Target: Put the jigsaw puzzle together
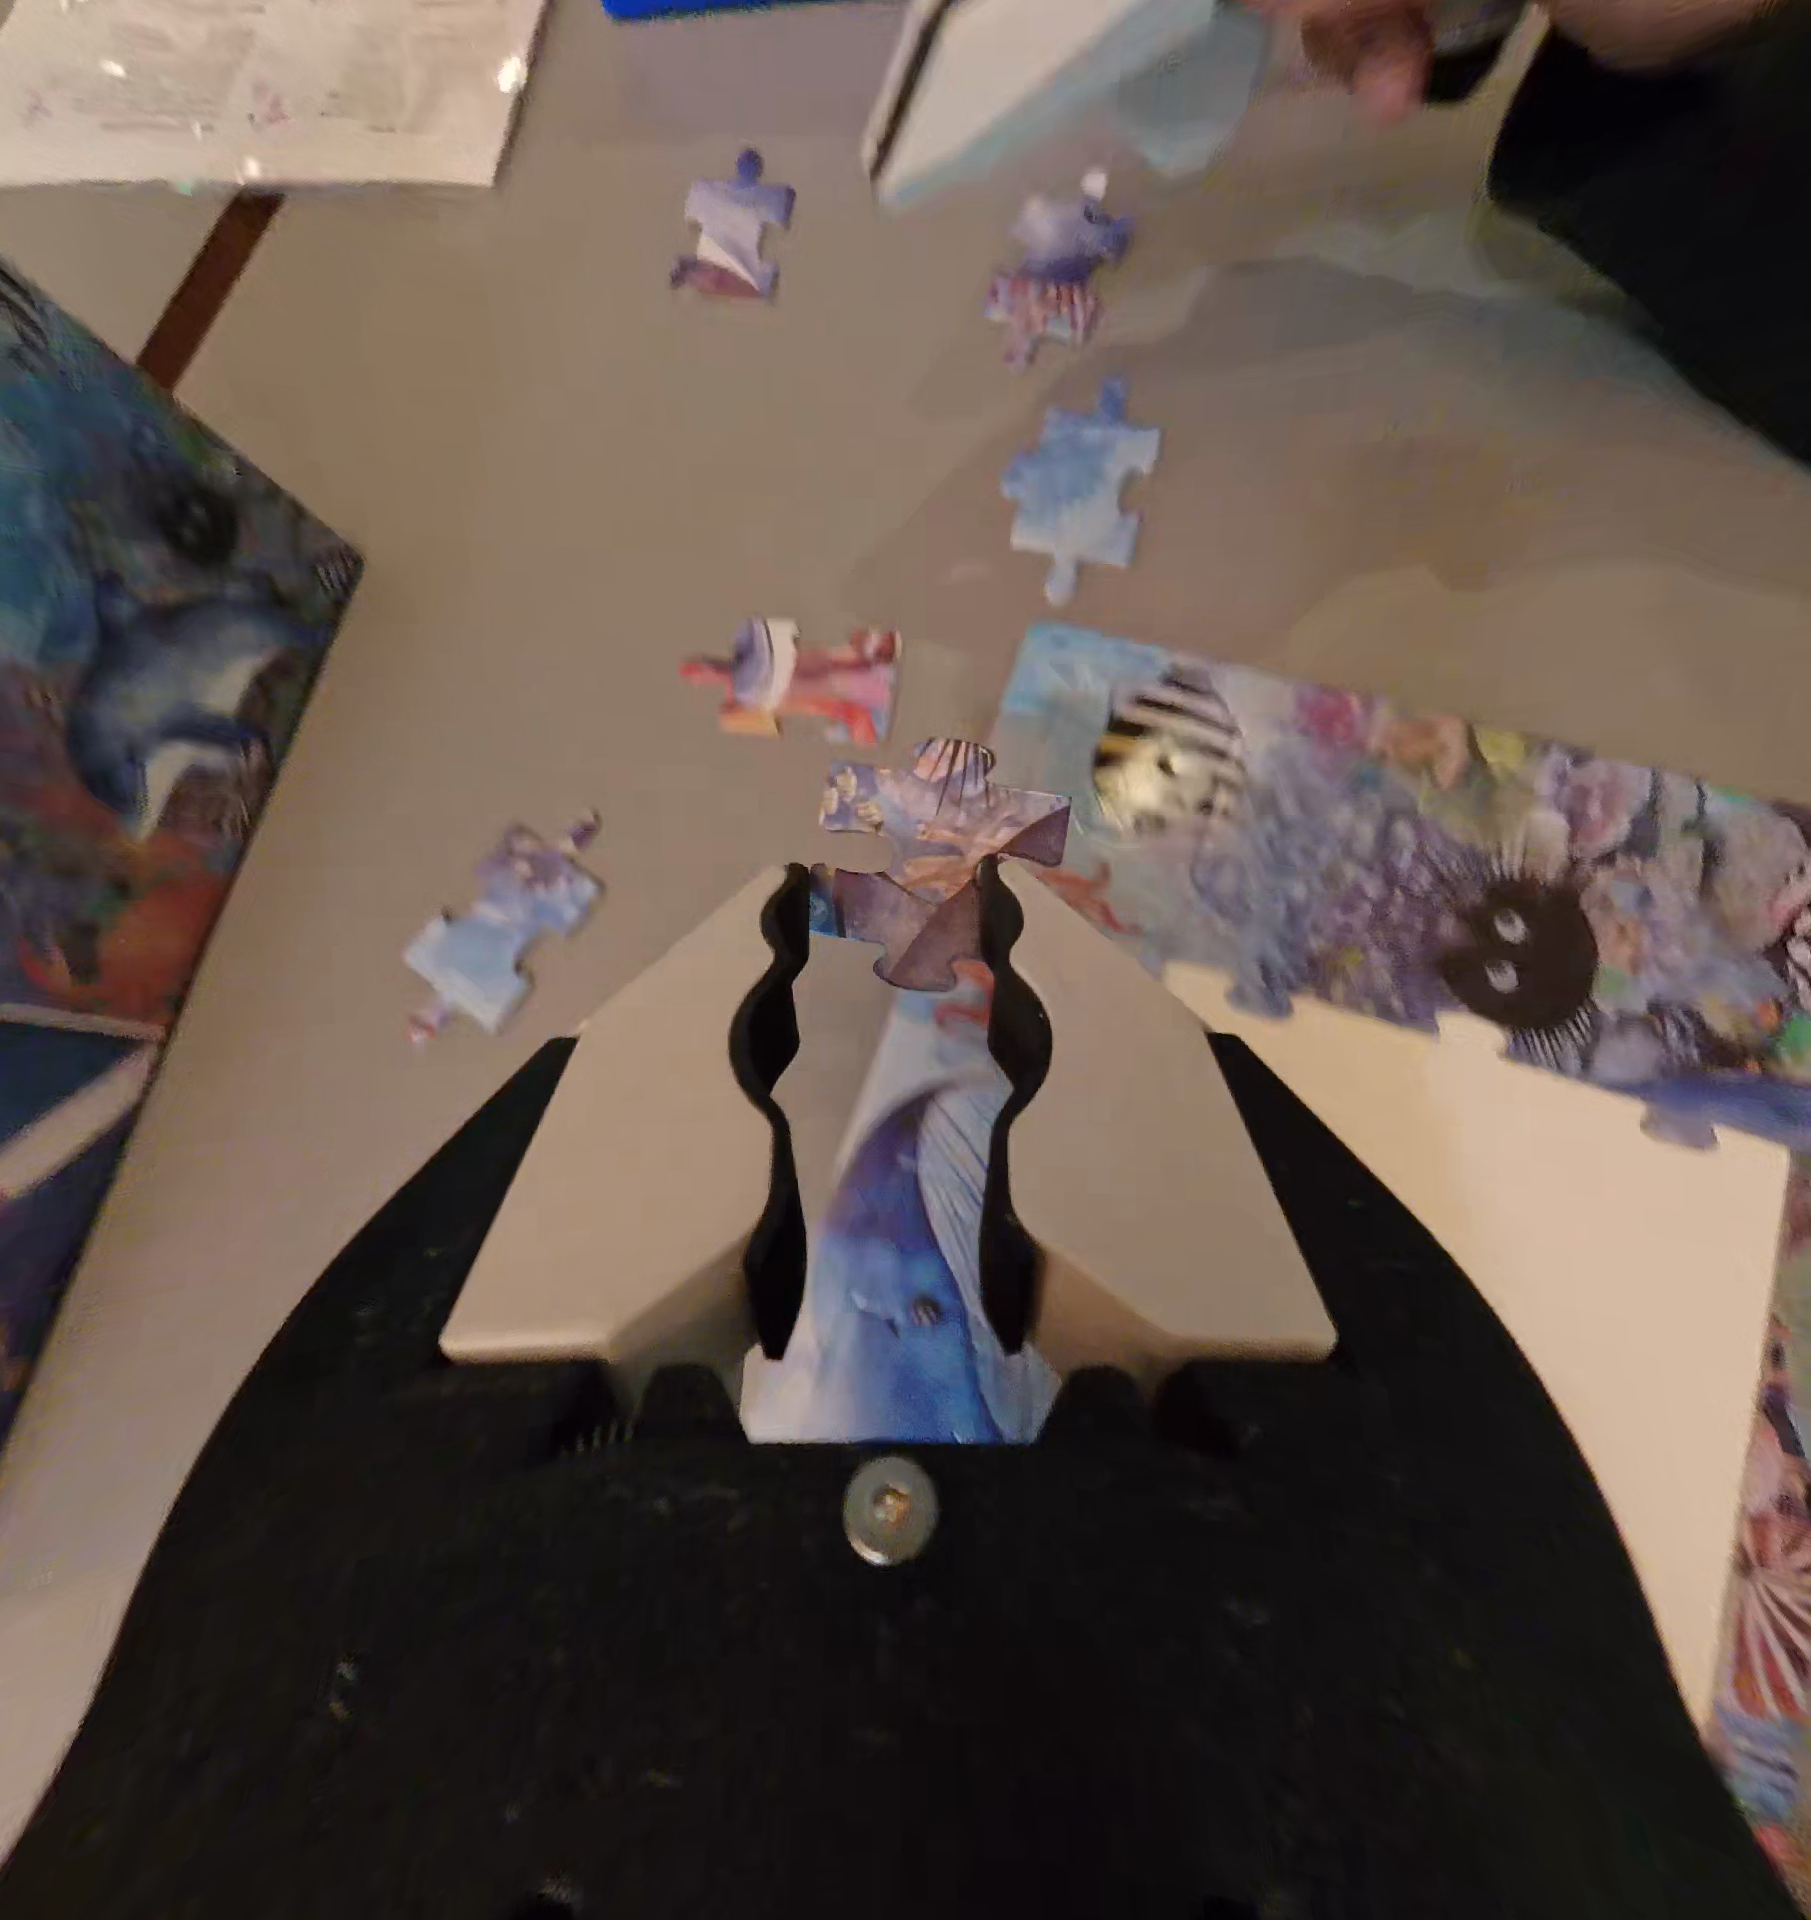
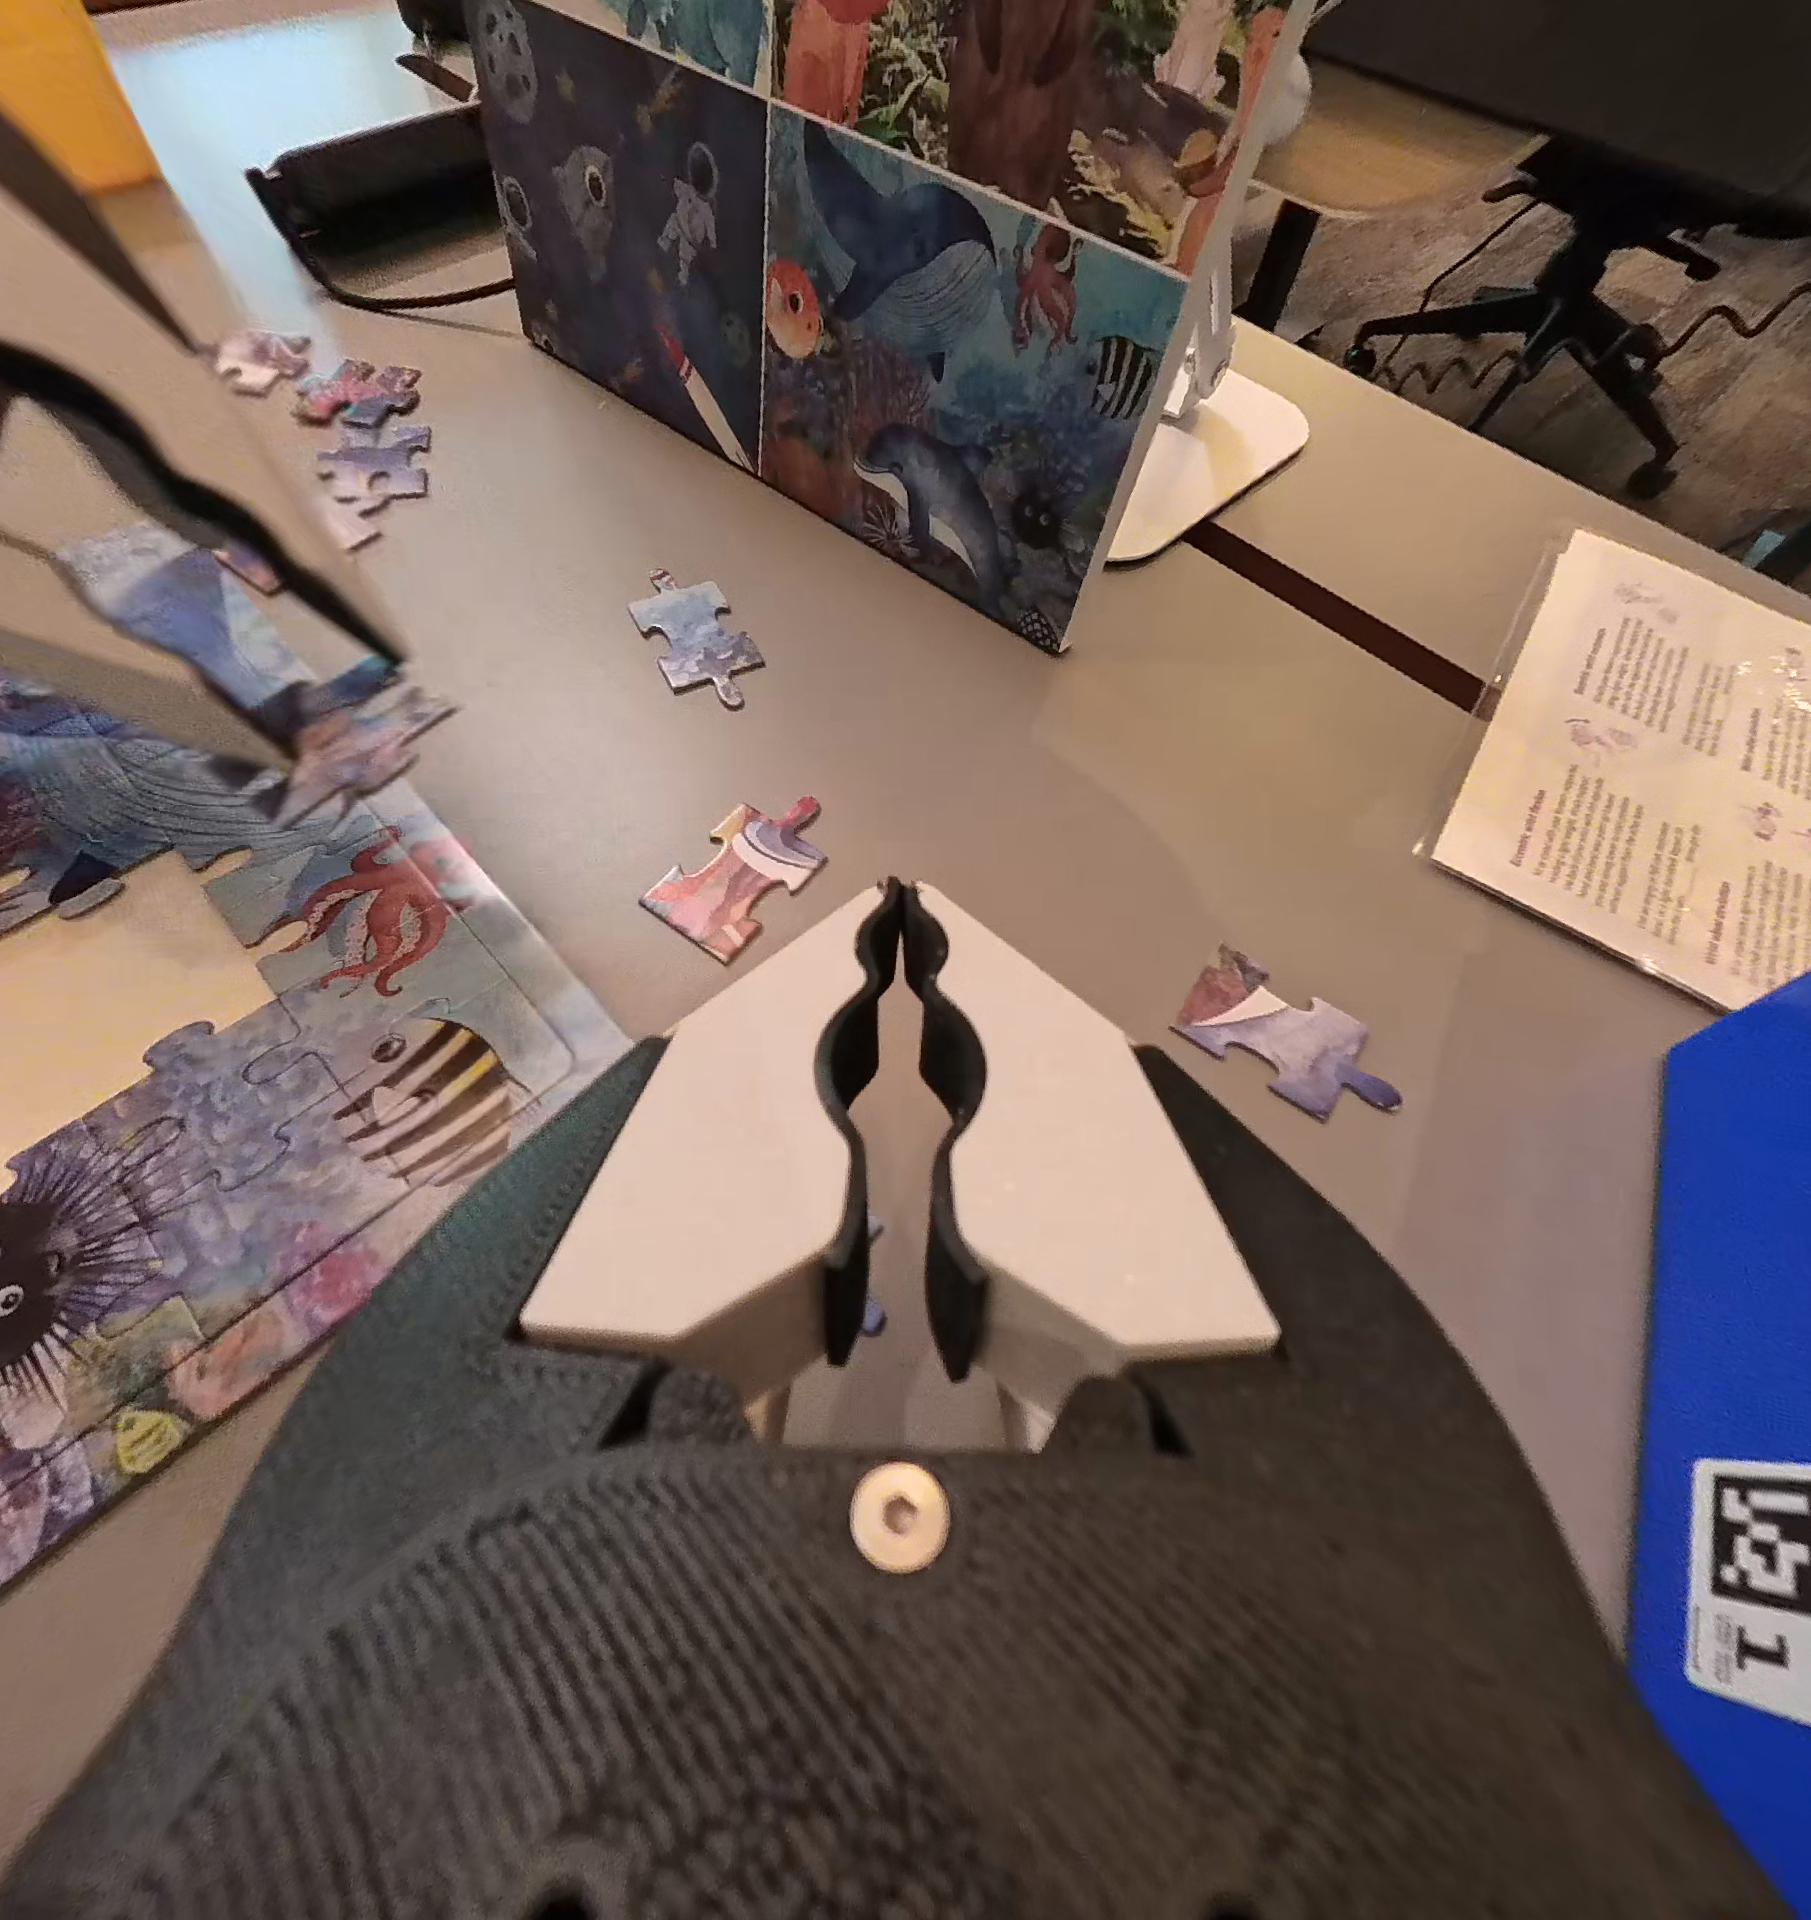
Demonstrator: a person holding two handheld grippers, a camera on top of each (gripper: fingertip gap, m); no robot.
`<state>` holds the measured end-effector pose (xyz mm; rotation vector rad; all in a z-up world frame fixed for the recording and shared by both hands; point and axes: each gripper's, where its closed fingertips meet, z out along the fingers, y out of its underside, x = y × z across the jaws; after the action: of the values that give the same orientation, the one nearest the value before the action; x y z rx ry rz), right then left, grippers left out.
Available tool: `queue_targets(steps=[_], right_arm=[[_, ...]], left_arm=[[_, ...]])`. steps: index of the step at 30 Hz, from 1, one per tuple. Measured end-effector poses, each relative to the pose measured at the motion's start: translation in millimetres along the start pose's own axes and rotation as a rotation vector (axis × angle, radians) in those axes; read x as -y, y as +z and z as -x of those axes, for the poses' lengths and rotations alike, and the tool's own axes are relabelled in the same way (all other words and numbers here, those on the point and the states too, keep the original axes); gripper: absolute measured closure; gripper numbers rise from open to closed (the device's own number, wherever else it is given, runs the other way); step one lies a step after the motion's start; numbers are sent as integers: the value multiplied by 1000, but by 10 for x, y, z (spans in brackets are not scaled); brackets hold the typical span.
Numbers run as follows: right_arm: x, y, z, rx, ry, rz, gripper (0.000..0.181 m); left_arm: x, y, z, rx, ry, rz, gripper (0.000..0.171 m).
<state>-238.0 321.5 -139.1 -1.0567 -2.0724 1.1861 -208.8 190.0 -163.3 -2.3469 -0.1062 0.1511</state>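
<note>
Puzzle piece, purple and blue cardboard [image 1: 942, 862], is pinched between the left gripper [image 1: 896, 883] fingers, held just above the half-built sea puzzle [image 1: 1452, 862] on the grey tabletop [image 1: 527, 468]. The right gripper [image 2: 901, 894] fingers are pressed together, holding nothing. Loose pieces lie near, like the pink and white piece [image 2: 737, 878]. A picture box [image 2: 839, 343] stands farther back.
</note>
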Motion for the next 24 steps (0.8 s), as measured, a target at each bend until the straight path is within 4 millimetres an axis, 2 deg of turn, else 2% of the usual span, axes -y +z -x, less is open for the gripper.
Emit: queue_targets(steps=[2, 5, 8, 12, 17, 24], right_arm=[[12, 21, 40, 8, -5, -5, 181], [8, 56, 99, 17, -18, 2, 181], [-14, 85, 128, 16, -31, 16, 181], [-27, 101, 140, 21, -26, 18, 181], [-31, 93, 133, 18, -23, 15, 181], [-26, 82, 140, 15, -30, 17, 181]], left_arm=[[-206, -97, -155, 0, -32, 21, 140], [-411, -214, -425, -52, -115, 28, 141], [-526, -267, -673, -79, -149, 38, 141], [-574, -222, -924, -66, -104, 56, 140], [-600, -117, -1120, -80, -55, 104, 140], [-588, -87, -1177, -77, -42, 117, 140]])
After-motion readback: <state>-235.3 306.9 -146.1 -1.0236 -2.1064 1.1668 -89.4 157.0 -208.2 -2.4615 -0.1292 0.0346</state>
